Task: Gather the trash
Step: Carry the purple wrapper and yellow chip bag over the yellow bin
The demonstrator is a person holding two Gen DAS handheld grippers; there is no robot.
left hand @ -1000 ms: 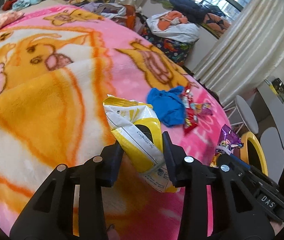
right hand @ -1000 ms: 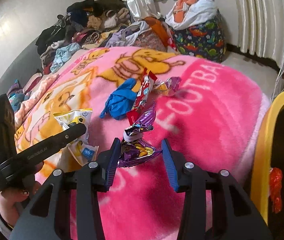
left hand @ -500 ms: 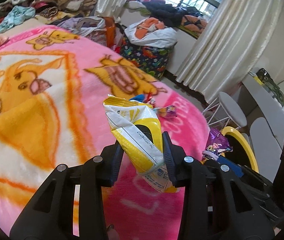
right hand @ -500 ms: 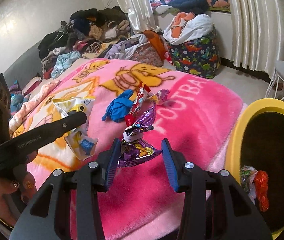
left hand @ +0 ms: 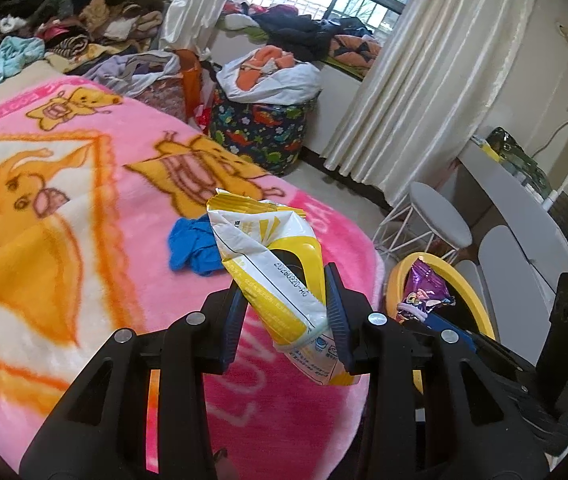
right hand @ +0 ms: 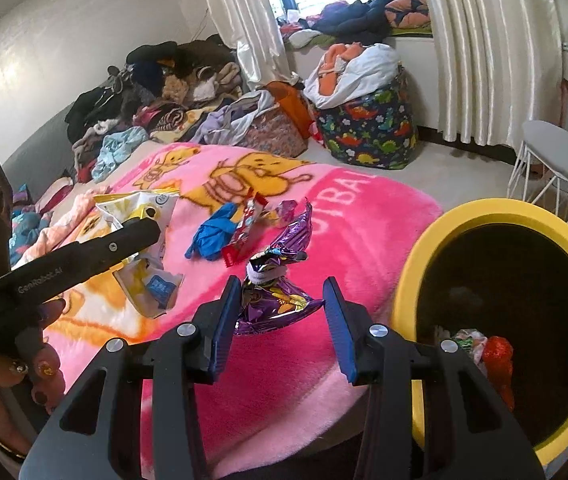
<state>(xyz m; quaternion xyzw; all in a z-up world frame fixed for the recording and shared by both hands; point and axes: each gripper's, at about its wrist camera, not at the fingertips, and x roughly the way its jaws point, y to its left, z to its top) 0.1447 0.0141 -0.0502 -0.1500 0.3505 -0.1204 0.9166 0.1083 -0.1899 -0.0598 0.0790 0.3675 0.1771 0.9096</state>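
Wrappers in both grippers, so the step is the drop. The left gripper (left hand: 286, 320) is clenched on the yellow bag (left hand: 271, 272); the right gripper (right hand: 281, 320) looks to be pinching the purple wrapper (right hand: 275, 280), fingers fairly wide. Bin (right hand: 436, 248) sits at 3 o'clock, so I'd get right over its mouth before letting go. Compared to a second ago, both are lifted off the bed (right hand: 364, 216) and the bin's much closer. Blue glove (right hand: 215, 232) remains at 12.

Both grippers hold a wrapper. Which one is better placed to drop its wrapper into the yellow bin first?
Probably the right gripper: its purple wrapper hangs beside the yellow bin. The left gripper, holding the yellow-white wrapper, is farther back over the blanket.
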